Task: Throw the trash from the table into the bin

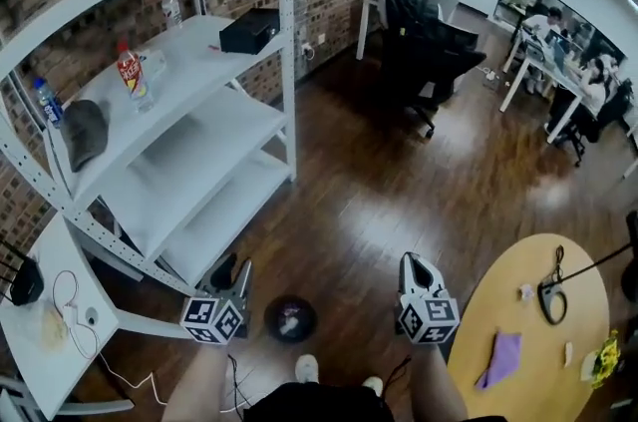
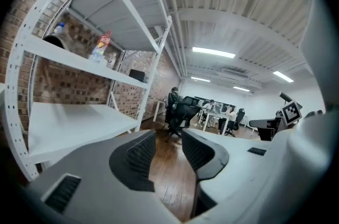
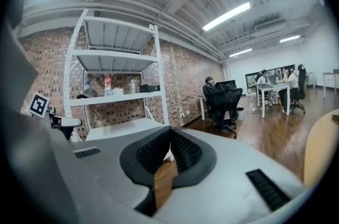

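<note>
Above the bin [image 1: 290, 318], left claw [image 1: 243, 268] half-open, right claw [image 1: 416, 260] shut, both empty, I aim for the purple scrap [image 1: 501, 358] on the desk [image 1: 498, 295].

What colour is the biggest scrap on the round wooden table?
The scrap is purple; clearest in the head view.

No lettering or numbers can be read anywhere

Bright ceiling strips [image 2: 213, 52], fisheye edges (dark corners)
</note>
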`<action>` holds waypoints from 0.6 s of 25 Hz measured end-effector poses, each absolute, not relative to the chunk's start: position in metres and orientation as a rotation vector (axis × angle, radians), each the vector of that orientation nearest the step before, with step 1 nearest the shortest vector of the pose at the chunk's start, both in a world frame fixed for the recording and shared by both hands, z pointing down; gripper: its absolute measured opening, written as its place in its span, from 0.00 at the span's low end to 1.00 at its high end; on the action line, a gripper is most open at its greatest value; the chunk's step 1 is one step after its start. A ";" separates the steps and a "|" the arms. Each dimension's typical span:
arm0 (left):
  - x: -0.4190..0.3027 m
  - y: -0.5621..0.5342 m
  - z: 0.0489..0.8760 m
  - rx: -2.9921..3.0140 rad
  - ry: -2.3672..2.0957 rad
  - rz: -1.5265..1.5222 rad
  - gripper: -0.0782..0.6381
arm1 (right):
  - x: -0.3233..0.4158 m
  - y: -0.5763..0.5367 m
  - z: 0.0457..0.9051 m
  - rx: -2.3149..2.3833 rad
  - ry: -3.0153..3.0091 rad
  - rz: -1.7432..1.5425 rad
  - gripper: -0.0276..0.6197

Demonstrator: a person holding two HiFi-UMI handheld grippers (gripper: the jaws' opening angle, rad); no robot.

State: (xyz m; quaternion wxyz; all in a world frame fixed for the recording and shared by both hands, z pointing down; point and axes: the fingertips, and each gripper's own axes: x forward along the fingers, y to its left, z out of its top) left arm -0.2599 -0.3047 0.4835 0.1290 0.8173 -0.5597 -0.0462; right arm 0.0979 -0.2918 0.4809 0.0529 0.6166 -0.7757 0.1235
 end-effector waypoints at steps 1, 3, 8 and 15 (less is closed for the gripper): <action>-0.247 -0.307 0.473 2.410 -1.603 -0.157 0.29 | 0.113 -0.284 0.472 1.918 -2.350 0.355 0.05; -0.213 -0.311 0.452 2.478 -1.547 -0.194 0.23 | 0.149 -0.265 0.455 2.010 -2.322 0.321 0.05; -0.075 -0.305 0.415 2.646 -1.317 -0.260 0.18 | 0.275 -0.183 0.422 2.270 -2.134 0.249 0.05; 0.140 -0.244 0.378 2.799 -0.911 -0.288 0.18 | 0.446 -0.014 0.384 2.614 -1.758 0.203 0.05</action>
